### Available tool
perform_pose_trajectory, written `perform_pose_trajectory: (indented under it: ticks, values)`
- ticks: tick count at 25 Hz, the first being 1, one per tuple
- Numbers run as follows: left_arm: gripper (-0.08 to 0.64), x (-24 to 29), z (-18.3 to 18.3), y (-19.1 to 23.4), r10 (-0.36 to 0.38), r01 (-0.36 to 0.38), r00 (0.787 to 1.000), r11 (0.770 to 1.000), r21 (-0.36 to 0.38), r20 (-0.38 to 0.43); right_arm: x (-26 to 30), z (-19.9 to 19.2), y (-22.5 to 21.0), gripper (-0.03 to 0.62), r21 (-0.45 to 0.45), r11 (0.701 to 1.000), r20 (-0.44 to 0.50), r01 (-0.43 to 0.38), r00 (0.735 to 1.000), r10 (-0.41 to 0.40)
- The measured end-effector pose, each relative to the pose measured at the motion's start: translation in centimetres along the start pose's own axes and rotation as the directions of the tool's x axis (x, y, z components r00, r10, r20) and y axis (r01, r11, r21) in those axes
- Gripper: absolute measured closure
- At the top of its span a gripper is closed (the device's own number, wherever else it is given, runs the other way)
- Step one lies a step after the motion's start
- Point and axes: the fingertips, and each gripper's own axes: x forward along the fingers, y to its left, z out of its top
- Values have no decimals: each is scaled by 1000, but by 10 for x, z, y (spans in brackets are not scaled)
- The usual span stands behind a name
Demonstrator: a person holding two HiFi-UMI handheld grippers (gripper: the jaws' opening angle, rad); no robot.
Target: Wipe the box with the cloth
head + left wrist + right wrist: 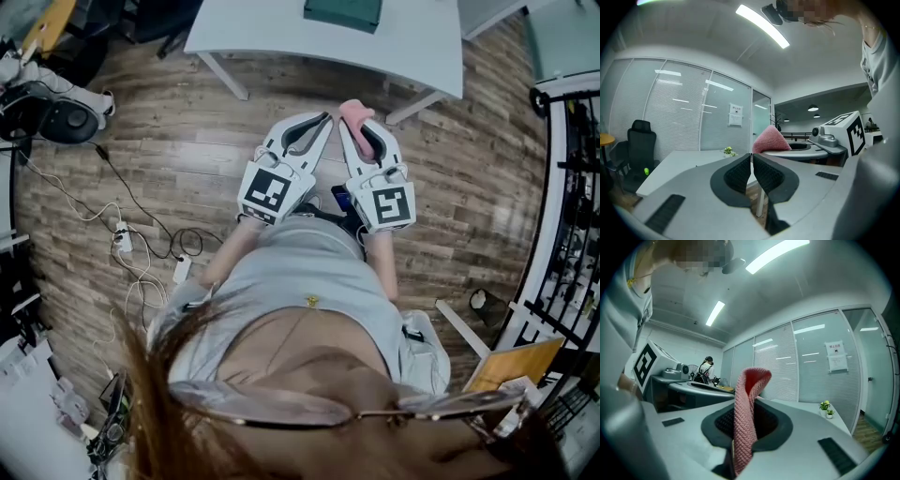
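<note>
A dark green box (343, 11) lies on the white table (281, 42) ahead of me, at the top edge of the head view. My right gripper (362, 125) is shut on a pink knitted cloth (356, 113), which stands up out of the jaws and hangs down between them (746, 418). Beside it my left gripper (323, 120) is shut with nothing in it; its ribbed pads (740, 174) meet. Both grippers are held level side by side over the wooden floor, short of the table. The cloth (770, 139) also shows to the right in the left gripper view.
Cables and a power strip (122, 240) trail over the floor at left. A black rack (572, 234) stands at right. A black office chair (641, 146) sits by the glass wall, small potted plants (826, 408) are on the table, and a person with a backpack (707, 367) is far off.
</note>
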Motion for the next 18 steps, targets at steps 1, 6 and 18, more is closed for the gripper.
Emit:
perform_pose_trajectory:
  ticks: [1, 6, 18]
  values:
    - [520, 6, 1, 6, -5, 5, 1000, 1000, 0, 2, 7, 1, -4, 546, -3, 1000, 0, 3, 1000, -3]
    - [520, 36, 6, 35, -43, 42, 999, 999, 4, 7, 41, -2, -31, 546, -12, 999, -16, 39, 999, -39]
    - [520, 95, 17, 109, -92, 92, 995, 996, 2, 26, 123, 3, -74, 546, -23, 996, -21, 81, 996, -82]
